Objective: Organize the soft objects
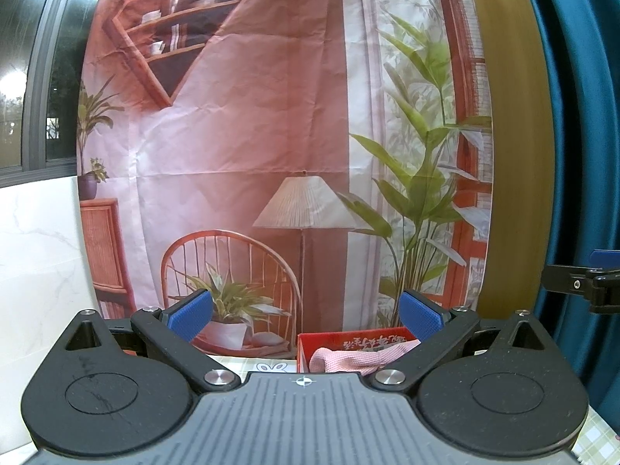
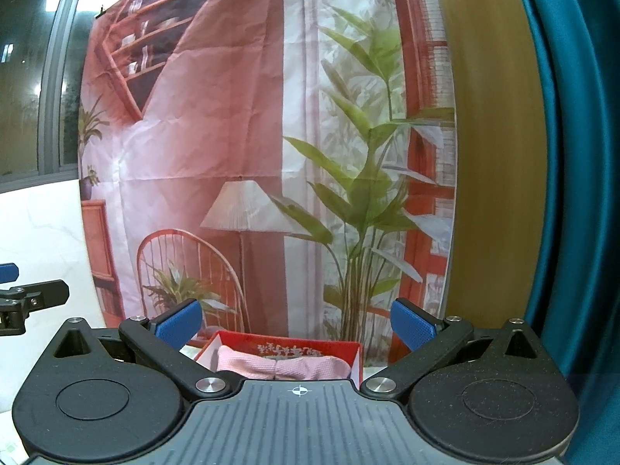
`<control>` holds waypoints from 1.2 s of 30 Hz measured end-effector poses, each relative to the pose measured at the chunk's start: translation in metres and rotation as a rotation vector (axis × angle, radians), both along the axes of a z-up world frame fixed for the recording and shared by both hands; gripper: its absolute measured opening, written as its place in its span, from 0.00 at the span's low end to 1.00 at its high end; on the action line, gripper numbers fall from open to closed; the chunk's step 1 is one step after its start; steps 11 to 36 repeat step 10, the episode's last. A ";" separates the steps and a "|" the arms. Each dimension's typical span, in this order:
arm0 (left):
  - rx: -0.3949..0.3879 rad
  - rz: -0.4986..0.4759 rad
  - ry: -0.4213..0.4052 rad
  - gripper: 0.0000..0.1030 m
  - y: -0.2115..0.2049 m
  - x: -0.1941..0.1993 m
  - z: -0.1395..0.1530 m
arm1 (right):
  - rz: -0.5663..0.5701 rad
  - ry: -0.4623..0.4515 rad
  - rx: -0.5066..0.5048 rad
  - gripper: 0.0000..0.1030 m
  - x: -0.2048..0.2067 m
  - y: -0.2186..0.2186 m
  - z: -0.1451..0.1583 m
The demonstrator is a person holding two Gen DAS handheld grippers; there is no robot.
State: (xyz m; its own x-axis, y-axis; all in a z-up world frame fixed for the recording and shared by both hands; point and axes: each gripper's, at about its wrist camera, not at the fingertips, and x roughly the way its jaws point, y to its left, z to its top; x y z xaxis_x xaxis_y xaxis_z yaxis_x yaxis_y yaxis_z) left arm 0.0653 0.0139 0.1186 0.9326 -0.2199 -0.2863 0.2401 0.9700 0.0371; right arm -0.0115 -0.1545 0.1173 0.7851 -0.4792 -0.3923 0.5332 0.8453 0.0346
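The left hand-held gripper (image 1: pixel 306 316) has its blue-padded fingers (image 1: pixel 190 316) spread wide with nothing between them, and the right hand-held gripper (image 2: pixel 296 321) is spread just as wide and likewise carries nothing. Just ahead of and below the left one's right finger sits a red box (image 1: pixel 348 343) with white printed characters on its inner wall, and a pink cloth (image 1: pixel 360 358) lies bunched inside it, one fold draped over the near rim. Seen from the right wrist, the same red box (image 2: pixel 286 347) lies straight ahead between the two fingers, low and close to the body of the tool, with the pink cloth (image 2: pixel 283 366) filling it. The box rests on a tabletop (image 1: pixel 248 364) covered in a pale checked cloth with a small rabbit print. Beyond the box hangs a printed backdrop (image 1: pixel 252 135) showing a chair, a lamp and leafy plants; a blue curtain (image 1: pixel 581 135) falls to the right, and a dark window (image 1: pixel 42 77) stands to the left above a white marbled wall (image 1: pixel 38 252).
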 end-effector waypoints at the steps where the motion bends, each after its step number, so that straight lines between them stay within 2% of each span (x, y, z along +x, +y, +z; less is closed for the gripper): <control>1: -0.001 -0.001 0.001 1.00 0.000 0.000 0.000 | -0.001 0.000 0.001 1.00 0.000 0.000 0.000; 36: 0.002 -0.007 0.002 1.00 0.005 0.002 -0.003 | -0.005 0.011 0.007 1.00 -0.001 0.000 -0.003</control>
